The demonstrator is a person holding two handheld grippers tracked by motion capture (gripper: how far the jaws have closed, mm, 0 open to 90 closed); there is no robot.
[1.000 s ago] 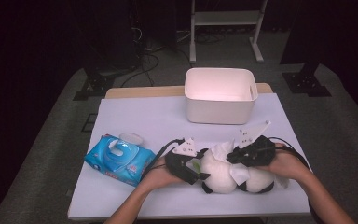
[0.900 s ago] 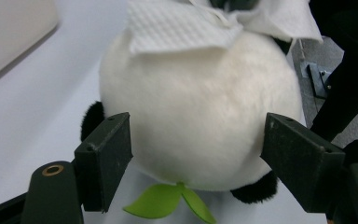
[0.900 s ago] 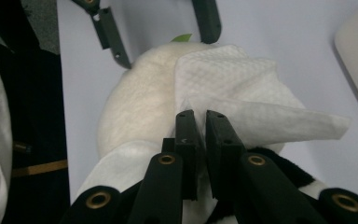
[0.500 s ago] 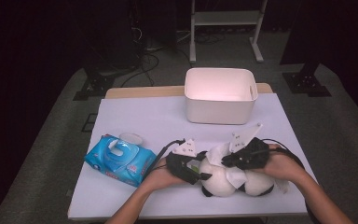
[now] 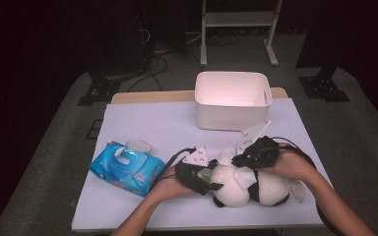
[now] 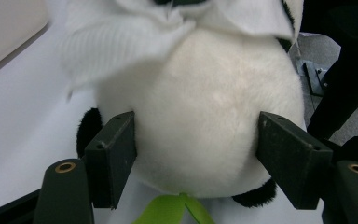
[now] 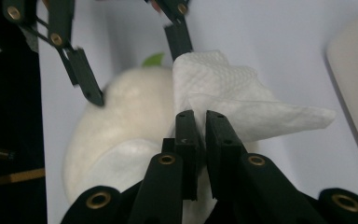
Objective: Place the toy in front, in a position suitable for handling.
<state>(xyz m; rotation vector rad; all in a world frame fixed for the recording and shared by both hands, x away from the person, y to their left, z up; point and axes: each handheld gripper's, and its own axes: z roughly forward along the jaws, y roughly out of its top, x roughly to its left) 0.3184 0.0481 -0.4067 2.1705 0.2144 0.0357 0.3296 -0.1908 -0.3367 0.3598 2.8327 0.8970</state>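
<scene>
No print readable on the blue wet-wipe pack (image 5: 128,168), too small. Your left gripper (image 6: 196,158) has its jaws spread around the plush panda (image 5: 248,185), pads touching both sides of its white belly. Your right gripper (image 7: 198,135) is pinching a white tissue (image 7: 228,105) pressed against the panda. The panda lies on the surface (image 5: 147,128) near its front edge, the white bin (image 5: 232,100) behind it.

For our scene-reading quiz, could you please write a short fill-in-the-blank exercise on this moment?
1. The left tool has its jaws on either side of the plush ____'s white head.
2. The right tool pinches a white ____.
3. The blue wipes pack lies to the ____ of the toy in the high view.
4. The white bin contains ____.

Missing: panda; tissue; left; nothing
</scene>
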